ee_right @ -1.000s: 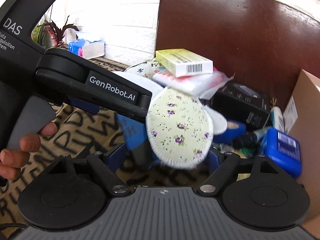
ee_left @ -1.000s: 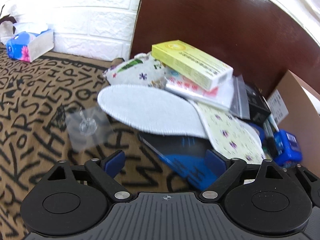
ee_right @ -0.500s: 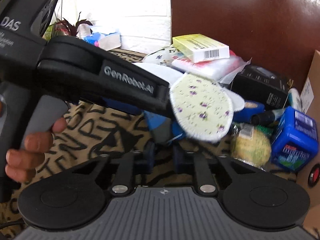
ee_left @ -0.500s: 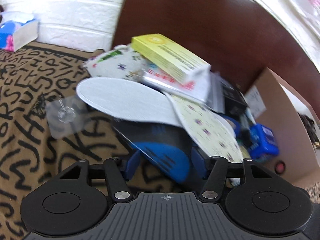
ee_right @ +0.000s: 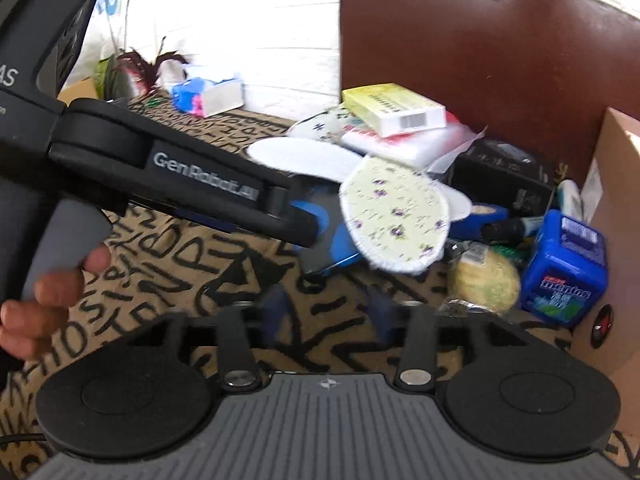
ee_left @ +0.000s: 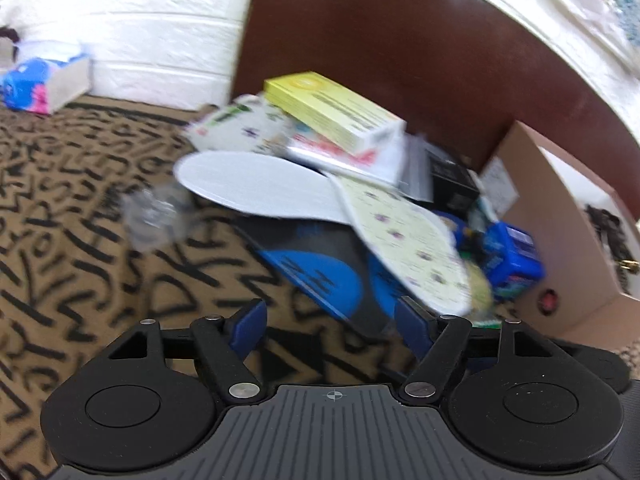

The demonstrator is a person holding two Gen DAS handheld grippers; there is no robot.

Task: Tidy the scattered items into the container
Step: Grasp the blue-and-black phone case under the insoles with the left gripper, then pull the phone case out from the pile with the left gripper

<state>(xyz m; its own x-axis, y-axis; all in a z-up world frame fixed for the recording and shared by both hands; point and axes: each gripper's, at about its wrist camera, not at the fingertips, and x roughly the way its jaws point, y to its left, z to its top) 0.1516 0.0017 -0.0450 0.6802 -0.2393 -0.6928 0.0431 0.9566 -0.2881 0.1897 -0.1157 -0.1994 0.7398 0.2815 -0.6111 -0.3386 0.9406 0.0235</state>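
The left hand-held gripper (ee_left: pixel 330 316) is angling down over the letter-print counter (ee_left: pixel 80 220), jaws opening and gripping nothing, the blue-and-black insole (ee_left: pixel 320 272) just ahead. Its tips could be snagging that insole and toppling the pile with the floral insole (ee_right: pixel 394 216). The right hand-held gripper (ee_right: pixel 328 312) is opening too, empty, near the cardboard box (ee_right: pixel 616 240).

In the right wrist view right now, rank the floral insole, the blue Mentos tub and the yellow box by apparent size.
1. floral insole, largest, though nearest the camera.
2. blue Mentos tub and yellow box look alike; the box lies farther back, so I leave them unranked.
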